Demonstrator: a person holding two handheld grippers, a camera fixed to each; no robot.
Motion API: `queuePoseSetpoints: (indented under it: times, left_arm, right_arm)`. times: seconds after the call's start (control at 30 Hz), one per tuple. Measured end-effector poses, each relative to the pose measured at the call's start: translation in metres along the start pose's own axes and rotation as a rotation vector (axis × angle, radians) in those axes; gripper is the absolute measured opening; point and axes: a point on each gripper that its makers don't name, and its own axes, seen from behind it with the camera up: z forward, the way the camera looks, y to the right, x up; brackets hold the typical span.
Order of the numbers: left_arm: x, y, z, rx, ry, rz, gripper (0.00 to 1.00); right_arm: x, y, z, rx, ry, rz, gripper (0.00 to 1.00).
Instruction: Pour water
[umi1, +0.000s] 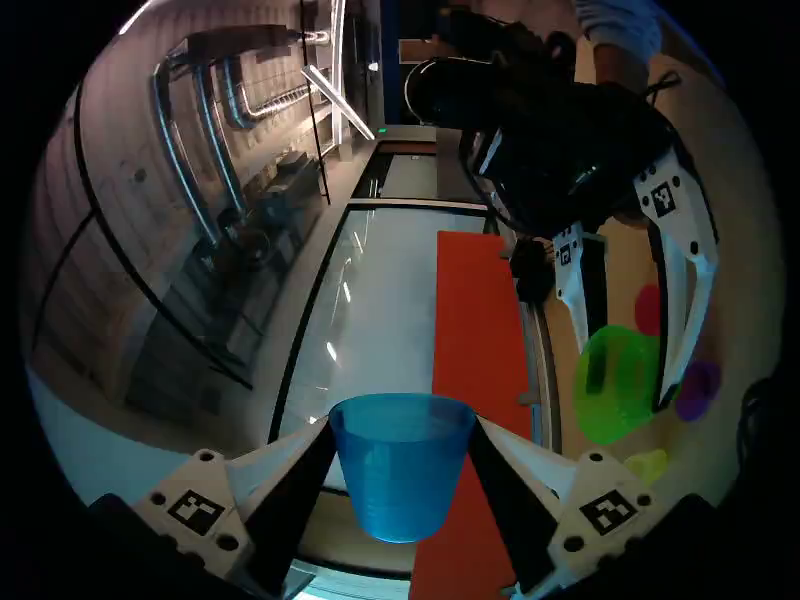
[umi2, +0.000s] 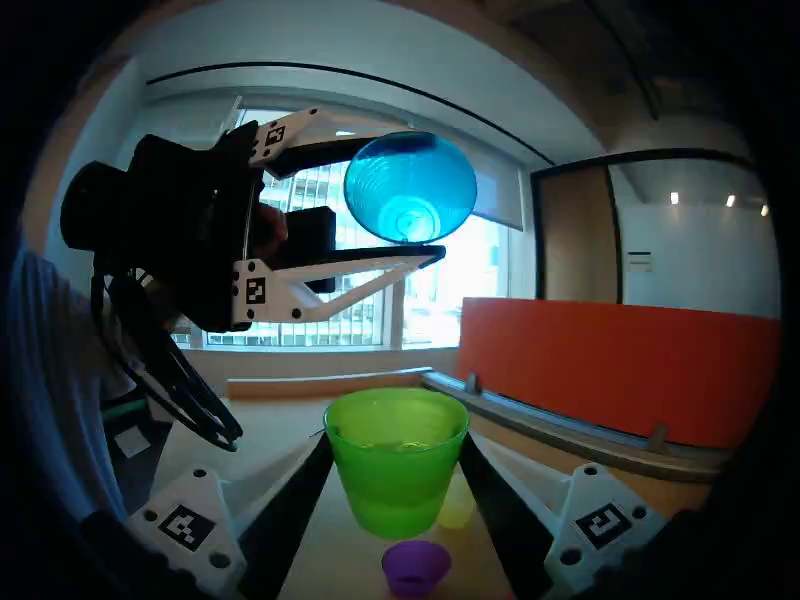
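Holding one cup each, both grippers are closed on their load. The left gripper (umi1: 402, 430) has its jaws clamped on the two sides of the blue cup (umi1: 402, 470), and the right gripper (umi2: 395, 445) grips the green cup (umi2: 397, 460) in the same way.

In the right gripper view the blue cup hangs high, well above the green one and apart from it. It is tipped over: its open mouth looks toward the right gripper's camera and I can see straight down to its bottom, so its long axis lies closer to level than to upright. Whether water remains in it, I cannot tell.

The green cup stands upright just above the surface (umi2: 340, 540), mouth up and long axis vertical, and seems to hold some liquid in its lower part. A small purple cup (umi2: 415, 568) sits on the surface below it, with a yellow cup (umi2: 458, 505) just behind. An orange panel (umi2: 620, 365) stands further back.

In the left gripper view the green cup lies to the right of the blue rim, not under it. My judgement is that the pour depends on this offset — the blue lip must come over the green mouth, and the left hand is the one to bring it there. Otherwise water may fall on the small cups.
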Motion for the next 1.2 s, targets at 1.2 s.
queuePoseSetpoints:
  times: [1.2]
  left_arm:
    - [-0.056, 0.022, -0.014, -0.042, -0.041, -1.1, 0.88]
  right_arm:
    - [0.013, 0.009, -0.012, -0.024, 0.024, -0.005, 0.89]
